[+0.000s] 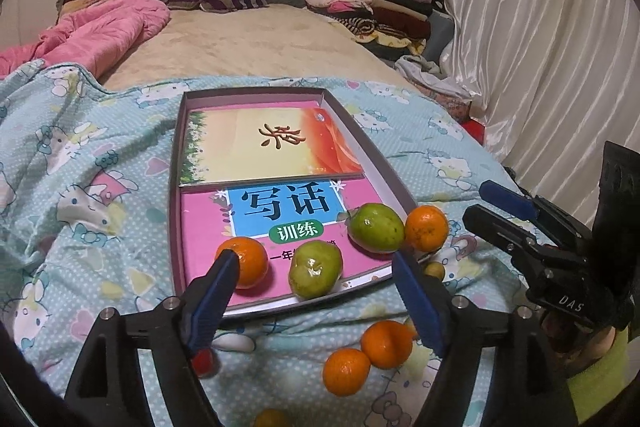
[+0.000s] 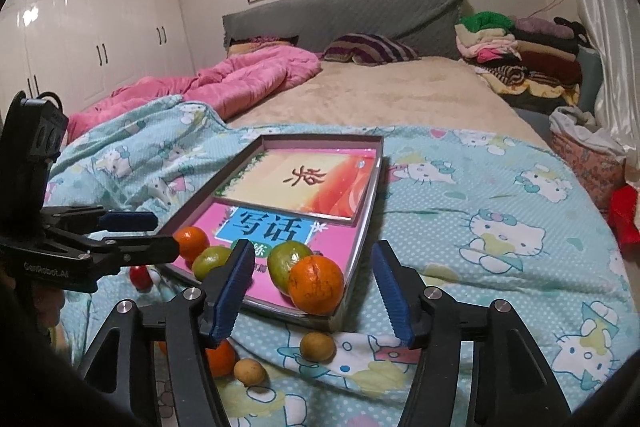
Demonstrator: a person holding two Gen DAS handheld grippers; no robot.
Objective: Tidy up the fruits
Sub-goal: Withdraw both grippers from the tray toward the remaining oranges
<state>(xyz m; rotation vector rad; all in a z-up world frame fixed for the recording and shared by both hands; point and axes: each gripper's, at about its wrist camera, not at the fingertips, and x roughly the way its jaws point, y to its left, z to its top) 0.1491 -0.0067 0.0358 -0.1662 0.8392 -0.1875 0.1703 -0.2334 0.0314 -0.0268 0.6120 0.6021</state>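
Note:
A shallow grey box tray (image 1: 372,163) (image 2: 366,227) lies on the bed with two books in it. On the pink book sit two oranges (image 1: 246,261) (image 1: 426,228) and two green fruits (image 1: 316,269) (image 1: 376,227). In the right wrist view the near orange (image 2: 316,284) sits at the tray's front corner. My left gripper (image 1: 316,279) is open and empty, just in front of the tray. My right gripper (image 2: 312,283) is open and empty, its jaws either side of the near orange. Two more oranges (image 1: 386,344) (image 1: 346,371) lie on the blanket.
Small yellow-brown fruits (image 2: 318,346) (image 2: 249,371) and a red one (image 2: 140,277) lie on the Hello Kitty blanket (image 2: 500,227). A pink quilt (image 2: 240,79), striped pillow (image 2: 370,49) and folded clothes (image 2: 520,55) lie further back. Curtains (image 1: 540,67) hang at the right.

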